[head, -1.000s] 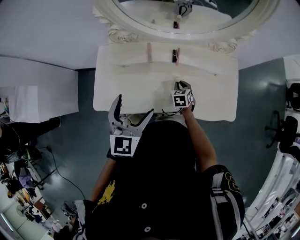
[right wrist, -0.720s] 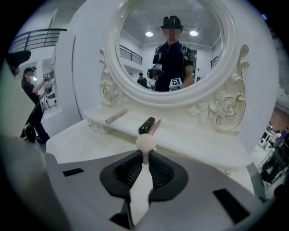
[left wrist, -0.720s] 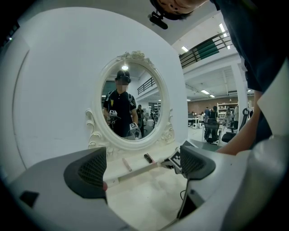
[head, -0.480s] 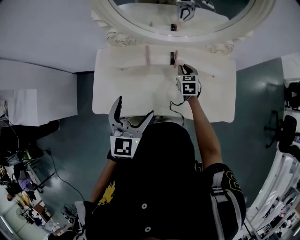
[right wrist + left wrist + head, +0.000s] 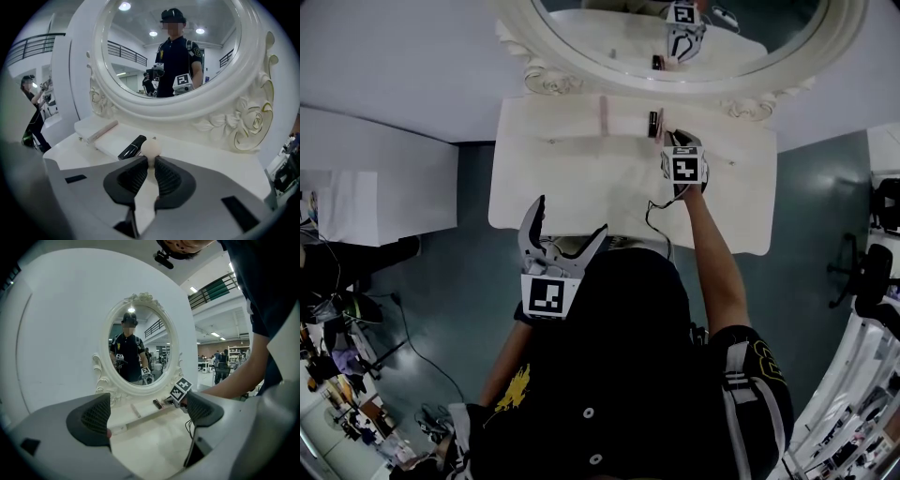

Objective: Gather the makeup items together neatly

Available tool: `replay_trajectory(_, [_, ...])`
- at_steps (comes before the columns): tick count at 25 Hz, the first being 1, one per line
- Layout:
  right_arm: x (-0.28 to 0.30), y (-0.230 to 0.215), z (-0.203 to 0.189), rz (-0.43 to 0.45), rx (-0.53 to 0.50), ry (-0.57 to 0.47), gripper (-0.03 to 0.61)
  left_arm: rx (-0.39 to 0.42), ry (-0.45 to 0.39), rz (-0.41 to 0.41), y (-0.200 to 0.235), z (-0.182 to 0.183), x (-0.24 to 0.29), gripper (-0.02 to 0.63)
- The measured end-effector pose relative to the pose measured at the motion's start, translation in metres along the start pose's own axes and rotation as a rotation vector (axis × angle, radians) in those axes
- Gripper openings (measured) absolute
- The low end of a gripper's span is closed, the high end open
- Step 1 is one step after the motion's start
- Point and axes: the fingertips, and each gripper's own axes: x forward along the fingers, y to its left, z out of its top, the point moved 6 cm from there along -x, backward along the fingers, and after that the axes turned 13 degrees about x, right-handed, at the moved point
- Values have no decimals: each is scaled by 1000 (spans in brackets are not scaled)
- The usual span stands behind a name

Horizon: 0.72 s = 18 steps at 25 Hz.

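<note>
Jaws of your right gripper (image 5: 150,163) are pinching a white puff (image 5: 151,147); your left gripper (image 5: 149,412) gapes wide, holding nothing.

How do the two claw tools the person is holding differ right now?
The left gripper is wide open and empty; the right gripper is closed on a small pale ball-tipped item. The left gripper sits at the near edge of the table; the right gripper is up by the black tube. Both carry a marker cube.

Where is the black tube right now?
In the right gripper view the black tube lies on the shelf below the mirror, just left of the right tool.
</note>
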Motion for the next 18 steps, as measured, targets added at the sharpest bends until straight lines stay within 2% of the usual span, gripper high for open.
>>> replay_trajectory(5, [2, 1, -1, -4, 8, 12, 78, 29, 35, -23, 3, -2, 0, 520])
replay_trajectory(8, [1, 1, 0, 2, 10, 5, 103, 3, 6, -14, 3, 0, 0, 520])
replay_trajectory(18, [-4, 2, -5, -45, -7, -28, 147, -13, 12, -11, 7, -3, -5, 520])
